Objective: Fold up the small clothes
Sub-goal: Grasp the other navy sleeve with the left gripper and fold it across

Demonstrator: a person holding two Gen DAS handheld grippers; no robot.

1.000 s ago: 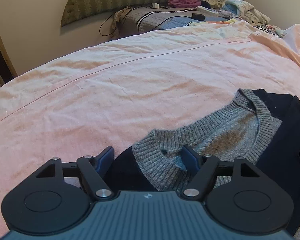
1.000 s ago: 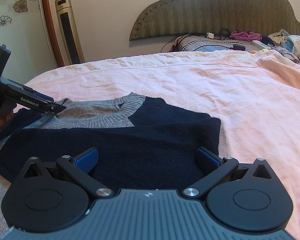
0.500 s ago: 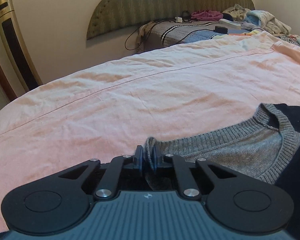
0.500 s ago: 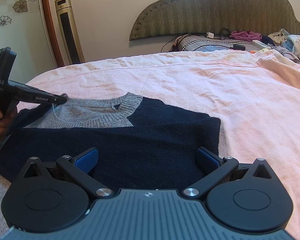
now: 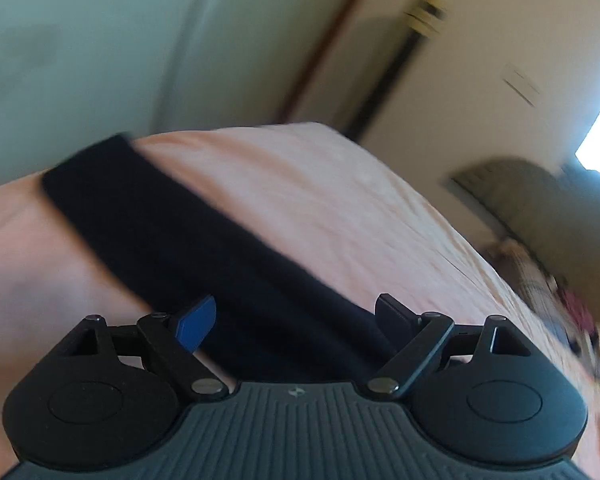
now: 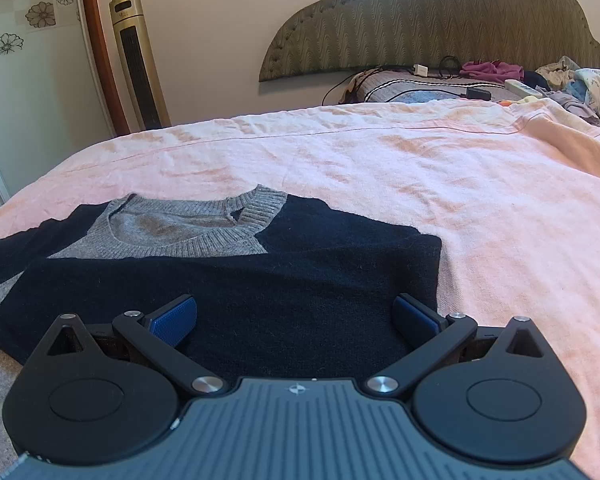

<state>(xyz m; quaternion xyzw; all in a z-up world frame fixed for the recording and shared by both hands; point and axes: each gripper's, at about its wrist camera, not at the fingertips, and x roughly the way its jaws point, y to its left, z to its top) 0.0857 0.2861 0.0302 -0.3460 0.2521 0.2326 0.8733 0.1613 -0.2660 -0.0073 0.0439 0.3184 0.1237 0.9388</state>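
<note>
Left gripper [image 5: 296,320] jaws opening over the sweater's dark sleeve [image 5: 172,236], right gripper [image 6: 296,320] hanging released above the sweater [image 6: 236,284]; soft, limp knit, likely best pinching the sleeve cuff.

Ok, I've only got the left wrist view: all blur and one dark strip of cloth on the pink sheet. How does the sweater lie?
Observer: The sweater lies flat, a navy part folded across the body below the grey collar.
Operator: Right gripper busy?
Observer: No, the right gripper is open over the navy fold, gripping nothing.
Operator: Far side tidy?
Observer: In the right wrist view its right-hand edge is straight, no sleeve sticking out.
</note>
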